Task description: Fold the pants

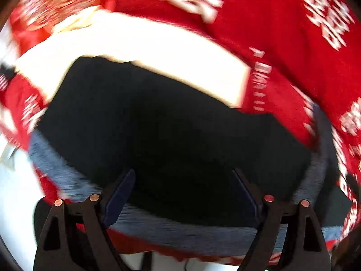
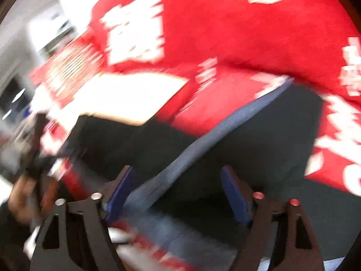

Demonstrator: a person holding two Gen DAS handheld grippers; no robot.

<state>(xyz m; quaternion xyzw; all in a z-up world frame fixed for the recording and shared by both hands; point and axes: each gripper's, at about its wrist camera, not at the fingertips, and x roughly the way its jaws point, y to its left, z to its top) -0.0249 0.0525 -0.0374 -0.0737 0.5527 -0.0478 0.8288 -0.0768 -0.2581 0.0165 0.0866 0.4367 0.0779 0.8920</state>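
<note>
Both views are smeared with motion blur. The dark pants (image 1: 171, 131) lie spread on the surface (image 1: 15, 194), which is covered by a red cloth (image 1: 282, 33) printed with large white characters. The blur leaves that writing unreadable; I can only make out blocky white glyphs in rows and columns, plus a striped roundish emblem near one corner. No brand or label shows on the pants themselves.

A grey-blue band (image 1: 180, 230) runs along the near edge of the black fabric in the left wrist view; in the right wrist view the same band (image 2: 203, 140) crosses diagonally over the pants (image 2: 259, 135). A pale cream sheet (image 1: 140, 52) lies on the red cloth just beyond the garment, touching its far edge.

The left claw (image 1: 182, 194) stands wide open above the pants, blue pads (image 1: 119, 196) apart, gripping nothing. The right claw (image 2: 178, 192) is likewise spread wide with nothing pinched; the grey-blue band passes beneath the gap between its fingers. Whether either claw's tips touch the fabric, I cannot tell.

At the left edge of the right wrist view, a person's hand (image 2: 24, 198) grips a dark handle.
</note>
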